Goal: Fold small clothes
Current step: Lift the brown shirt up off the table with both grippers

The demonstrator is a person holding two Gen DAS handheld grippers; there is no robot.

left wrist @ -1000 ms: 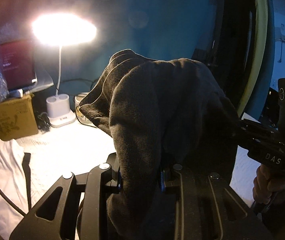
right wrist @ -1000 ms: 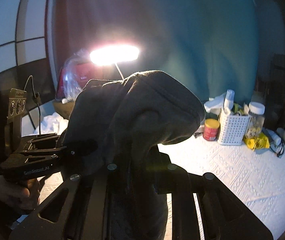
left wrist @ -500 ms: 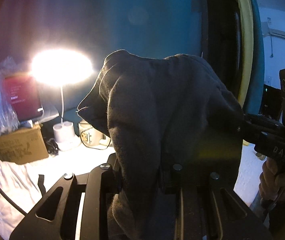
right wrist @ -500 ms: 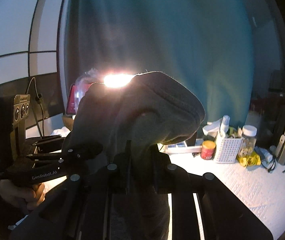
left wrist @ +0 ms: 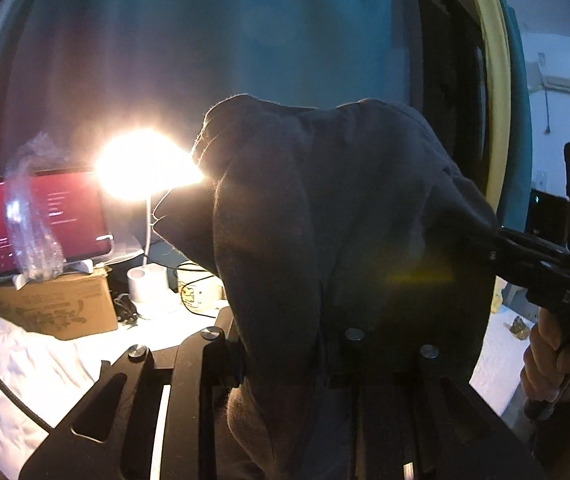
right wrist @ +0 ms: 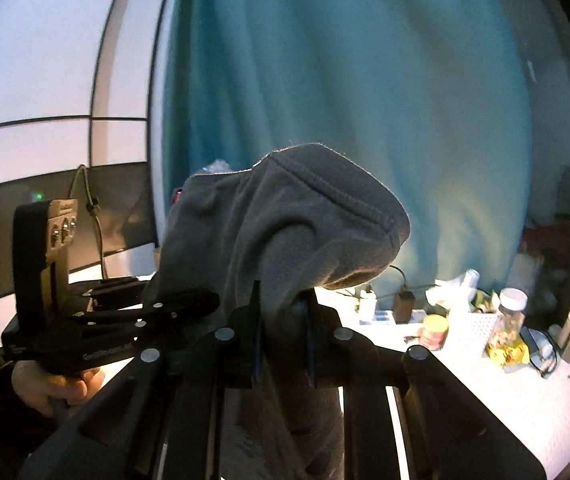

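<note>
Teal curtain behind a white table: a grey garment held aloft between two grippers.

Left gripper and right gripper are each clamped on the garment, which bunches above the jaws and hangs below them, clear of the table. Gripping at two points near one edge probably lets the cloth drop open before it is laid flat for folding. Both tools are raised and tilted upward, side by side and near each other; the right hand and left hand grasp the handles from beneath. Beyond them: lamp, tablet, box, white cloth, jars.
</note>
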